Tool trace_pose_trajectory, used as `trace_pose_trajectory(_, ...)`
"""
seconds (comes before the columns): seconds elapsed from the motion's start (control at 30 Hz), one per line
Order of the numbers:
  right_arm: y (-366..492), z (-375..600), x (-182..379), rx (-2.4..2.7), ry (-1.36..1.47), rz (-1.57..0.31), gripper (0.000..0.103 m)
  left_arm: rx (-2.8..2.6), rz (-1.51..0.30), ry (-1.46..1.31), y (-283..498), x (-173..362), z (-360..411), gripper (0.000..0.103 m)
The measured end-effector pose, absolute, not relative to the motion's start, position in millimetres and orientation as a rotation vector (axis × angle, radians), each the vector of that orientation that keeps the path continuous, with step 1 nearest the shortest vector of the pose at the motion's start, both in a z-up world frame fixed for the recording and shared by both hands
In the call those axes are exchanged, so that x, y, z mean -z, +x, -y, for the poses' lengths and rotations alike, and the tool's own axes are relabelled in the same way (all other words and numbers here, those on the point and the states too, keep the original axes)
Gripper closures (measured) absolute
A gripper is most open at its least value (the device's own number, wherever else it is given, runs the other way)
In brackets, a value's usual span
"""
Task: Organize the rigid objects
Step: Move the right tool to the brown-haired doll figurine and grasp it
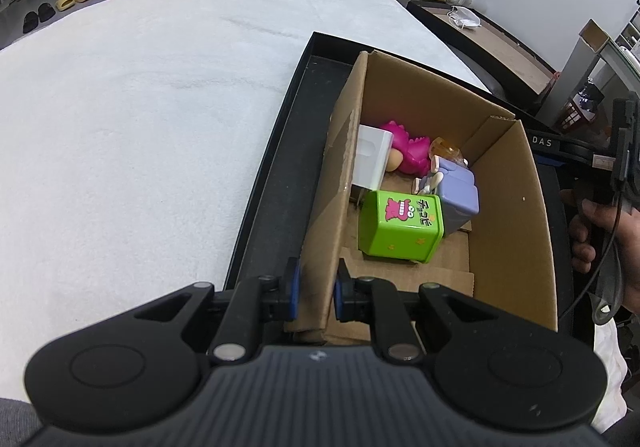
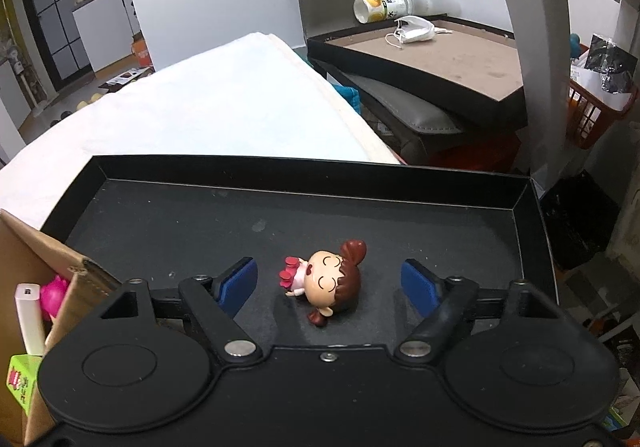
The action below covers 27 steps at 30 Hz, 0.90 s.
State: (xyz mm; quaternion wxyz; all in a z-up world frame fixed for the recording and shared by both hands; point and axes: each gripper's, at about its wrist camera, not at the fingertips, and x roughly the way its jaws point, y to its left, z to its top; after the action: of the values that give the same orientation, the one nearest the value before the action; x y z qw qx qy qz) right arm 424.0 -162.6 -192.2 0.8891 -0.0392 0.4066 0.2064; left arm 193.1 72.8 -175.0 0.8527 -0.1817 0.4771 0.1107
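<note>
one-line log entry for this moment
left gripper: shut on cardboard box wall | right gripper: open around doll | doll lying in black tray

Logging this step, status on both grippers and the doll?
Left gripper shut on cardboard box wall. Right gripper open, straddling girl figurine, not touching. Figurine lying on its side in black tray. Nothing in the way.

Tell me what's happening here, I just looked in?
A person is sorting toys into a cardboard box that sits in a black tray. The left gripper is clamped on the box's side wall. The right gripper is open around a small doll lying on the tray, not yet gripped. A green tin and other toys are already inside.
</note>
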Motion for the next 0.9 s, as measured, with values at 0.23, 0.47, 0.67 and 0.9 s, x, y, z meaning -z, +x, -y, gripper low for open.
trace_pose_trajectory(0.23, 421.3, 156.8, 191.0, -0.421, -0.149, -0.906, 0.059, -0.235, -1.009, -0.39, 193.6, 176.2, -74.1, 0.088)
trace_pose_trajectory(0.47, 410.4, 166.3, 176.6, -0.398, -0.137, -0.942, 0.059, -0.24, -1.011, -0.378, 195.0, 176.2, -71.3, 0.088)
trace_pose_trajectory(0.67, 399.7, 172.4, 151.0, -0.414, -0.084, -0.948, 0.059, -0.242, -1.016, -0.363, 196.6, 176.6, -70.0, 0.088)
trace_pose_trajectory(0.9, 384.9, 170.5, 126.7, -0.457, -0.081, -0.917, 0.059, -0.246, -1.027, -0.353, 199.9, 176.1, -68.0, 0.088)
